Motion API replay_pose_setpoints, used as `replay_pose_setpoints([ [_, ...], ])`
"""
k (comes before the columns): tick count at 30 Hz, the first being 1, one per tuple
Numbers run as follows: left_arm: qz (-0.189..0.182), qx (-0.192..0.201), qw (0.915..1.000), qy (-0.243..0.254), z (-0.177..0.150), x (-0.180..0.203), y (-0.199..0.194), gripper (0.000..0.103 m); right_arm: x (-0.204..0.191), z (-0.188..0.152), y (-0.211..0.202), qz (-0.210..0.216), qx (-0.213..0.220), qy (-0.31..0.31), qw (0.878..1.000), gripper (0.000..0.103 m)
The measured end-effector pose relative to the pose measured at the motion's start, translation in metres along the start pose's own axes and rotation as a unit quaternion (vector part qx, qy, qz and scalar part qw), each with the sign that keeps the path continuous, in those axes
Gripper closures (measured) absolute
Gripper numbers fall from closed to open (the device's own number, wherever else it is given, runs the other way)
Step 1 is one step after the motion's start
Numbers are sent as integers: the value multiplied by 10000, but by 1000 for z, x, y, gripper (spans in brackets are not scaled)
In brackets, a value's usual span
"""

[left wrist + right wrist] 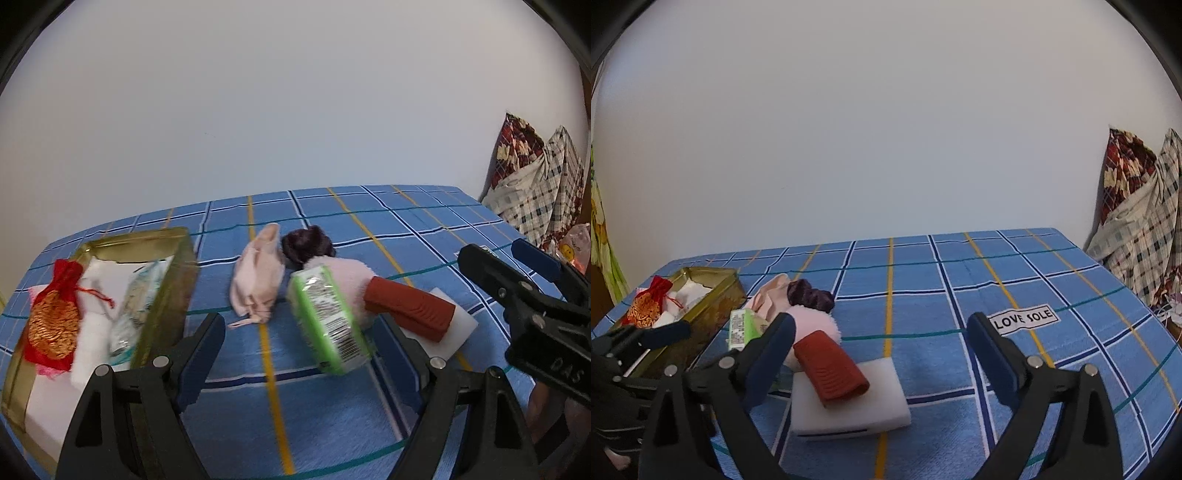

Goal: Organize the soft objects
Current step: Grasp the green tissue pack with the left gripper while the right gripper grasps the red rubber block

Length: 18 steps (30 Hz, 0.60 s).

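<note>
The left gripper (299, 354) hangs low over the blue checked cloth (332, 417) with its jaws spread wide and nothing between them. Just beyond the gap, a little right of its centre, lies the green tissue pack (327, 321), its long axis running near-to-far and slanting left as it recedes, its near end just short of the jaws' line. The right gripper (882, 354) is likewise wide open and empty; in its own view the white foam block (849, 402) sits between its jaws, toward the left one, with the red ribbed sleeve (831, 363) lying slantwise across the block's far left corner.

Behind the pack rests a pink fluffy puff (343, 273). Farther off are a dark purple scrunchie (308, 242) and, to its left, a pale pink cloth pouch (258, 280). At the far left stands the gold tin (173, 288), open, already holding a red and gold drawstring bag (55, 317), white foam and a clear packet.

The pack is nearer the left gripper and lies between it and the tin's side, so it looks like the left's next pick; closing across its short width would need little turning.
</note>
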<state>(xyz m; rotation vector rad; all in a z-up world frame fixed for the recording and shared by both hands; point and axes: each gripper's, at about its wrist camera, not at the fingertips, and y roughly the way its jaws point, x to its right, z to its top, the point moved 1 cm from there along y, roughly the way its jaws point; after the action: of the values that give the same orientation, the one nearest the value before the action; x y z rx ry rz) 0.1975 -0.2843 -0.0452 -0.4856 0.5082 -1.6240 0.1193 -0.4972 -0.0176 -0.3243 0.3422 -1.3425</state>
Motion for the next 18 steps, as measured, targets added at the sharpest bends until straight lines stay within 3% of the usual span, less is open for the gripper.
replay_pose_setpoints([
  [7, 54, -211, 9997, 52, 0, 4, 22, 20, 4, -1, 1, 17, -36, 70, 10000, 6],
  [9, -38, -269, 9996, -85, 1, -2, 24, 40, 2, -1, 3, 33, -83, 44, 9999, 6],
  [10, -144, -308, 9994, -100, 1, -4, 26, 66, 1, -1, 4, 36, -109, 32, 9999, 6],
  [18, 16, -39, 10000, -31, -3, -21, 9, 72, -11, 0, 19, 286, -406, -180, 9986, 7],
])
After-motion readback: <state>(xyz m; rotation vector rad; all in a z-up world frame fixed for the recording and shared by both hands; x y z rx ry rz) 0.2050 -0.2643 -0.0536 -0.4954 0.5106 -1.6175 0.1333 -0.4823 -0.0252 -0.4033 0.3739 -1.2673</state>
